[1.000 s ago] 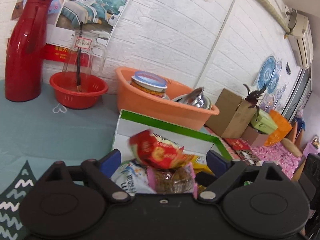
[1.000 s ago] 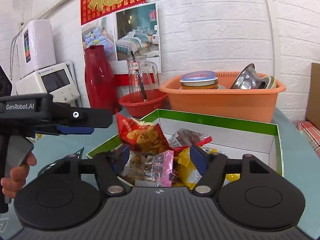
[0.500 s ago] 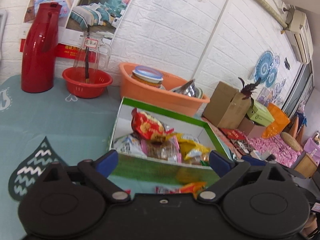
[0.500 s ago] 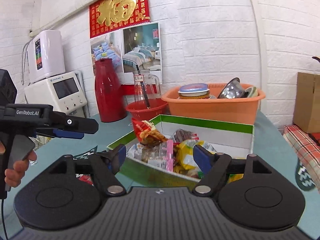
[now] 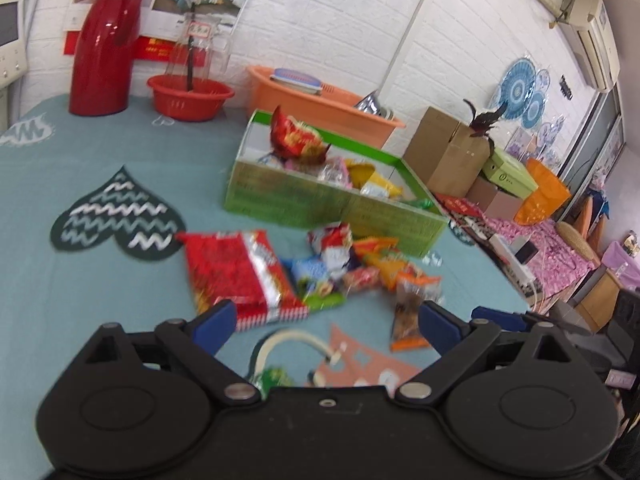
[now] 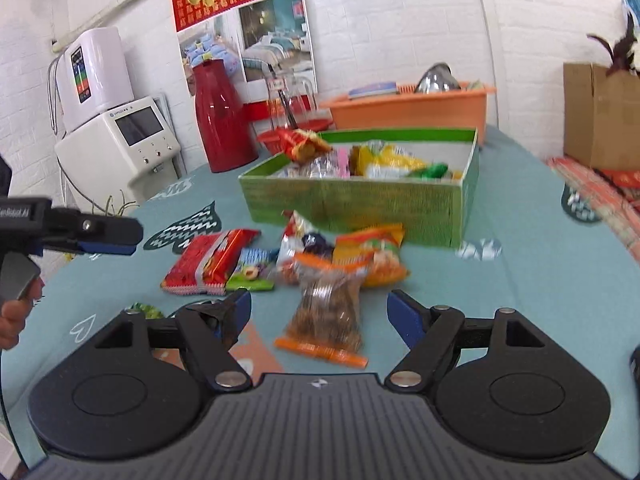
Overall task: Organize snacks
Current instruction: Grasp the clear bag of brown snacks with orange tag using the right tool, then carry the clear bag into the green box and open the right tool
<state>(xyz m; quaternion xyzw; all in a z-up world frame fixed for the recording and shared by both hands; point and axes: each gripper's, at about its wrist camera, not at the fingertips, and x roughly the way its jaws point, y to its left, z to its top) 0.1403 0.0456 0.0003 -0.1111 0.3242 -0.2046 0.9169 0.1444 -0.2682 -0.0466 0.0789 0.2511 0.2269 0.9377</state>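
Observation:
A green cardboard box (image 5: 320,204) (image 6: 360,204) on the teal tablecloth holds several snack packets. More packets lie loose in front of it: a large red bag (image 5: 236,276) (image 6: 208,260), a small blue-green packet (image 5: 316,280) (image 6: 252,272), orange packets (image 6: 372,252), and a clear bag of brown snacks with orange ends (image 6: 326,312) (image 5: 412,312). My left gripper (image 5: 324,324) is open and empty, above the table before the pile; it also shows at the left in the right wrist view (image 6: 100,236). My right gripper (image 6: 320,312) is open and empty, with the clear bag between its fingers' line of sight.
A red thermos (image 5: 104,40), a red bowl with a glass jug (image 5: 190,96) and an orange basin of dishes (image 5: 320,100) stand behind the box by the wall. A white appliance (image 6: 116,144) stands at the table's left. Cardboard boxes (image 5: 448,152) sit beyond the right edge.
Both grippers have pulled back from over the green box toward the table's near side. The loose packets in front of the box have come into view.

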